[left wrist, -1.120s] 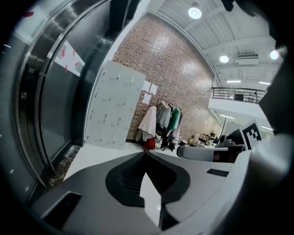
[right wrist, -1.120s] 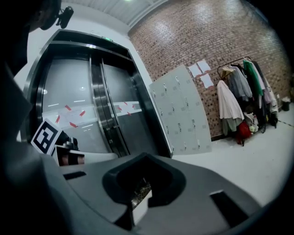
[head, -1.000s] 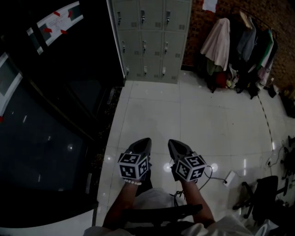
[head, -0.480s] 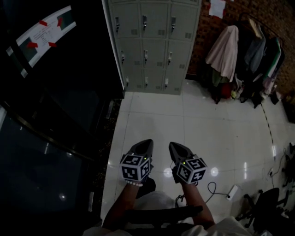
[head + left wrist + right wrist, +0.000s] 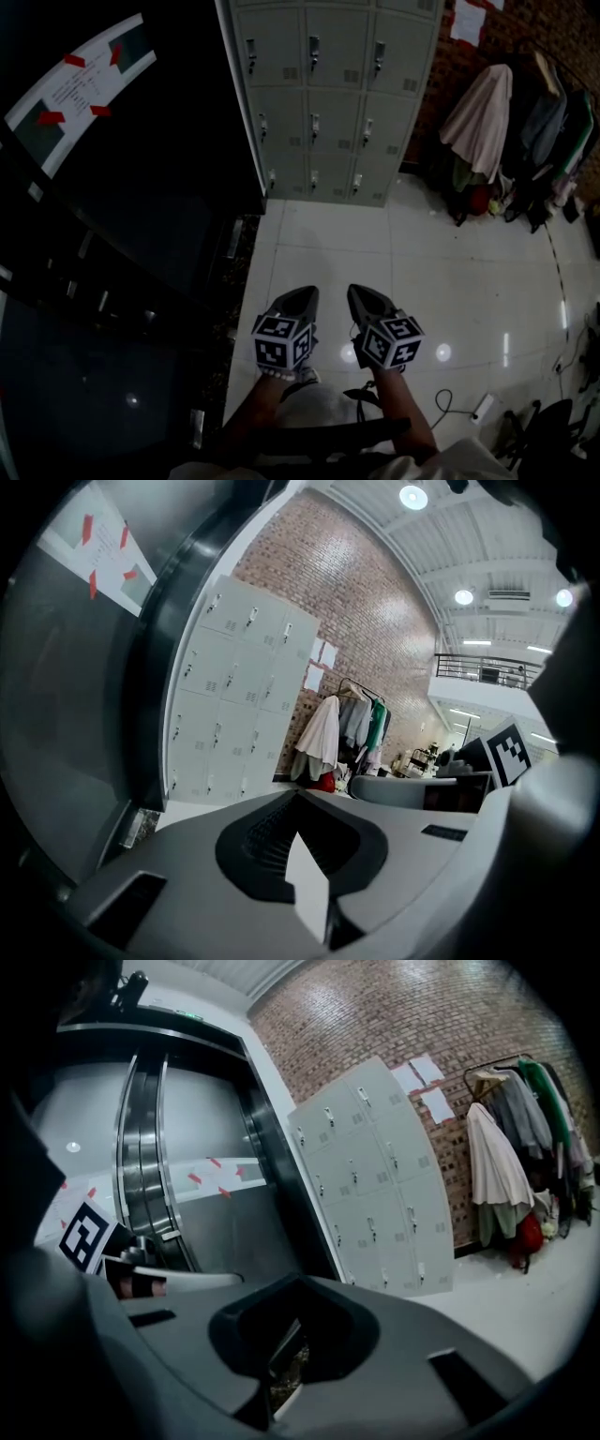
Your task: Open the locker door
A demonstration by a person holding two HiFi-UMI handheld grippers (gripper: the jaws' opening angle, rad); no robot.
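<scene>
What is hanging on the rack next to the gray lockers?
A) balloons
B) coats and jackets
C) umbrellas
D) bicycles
B: coats and jackets hang in a row on the rack, to the right of the gray lockers in the head view.

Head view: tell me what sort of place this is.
Probably a staff locker or cloakroom area in a workplace: grey lockers against a brick wall, coats hanging beside them, and a glossy tiled floor.
</scene>
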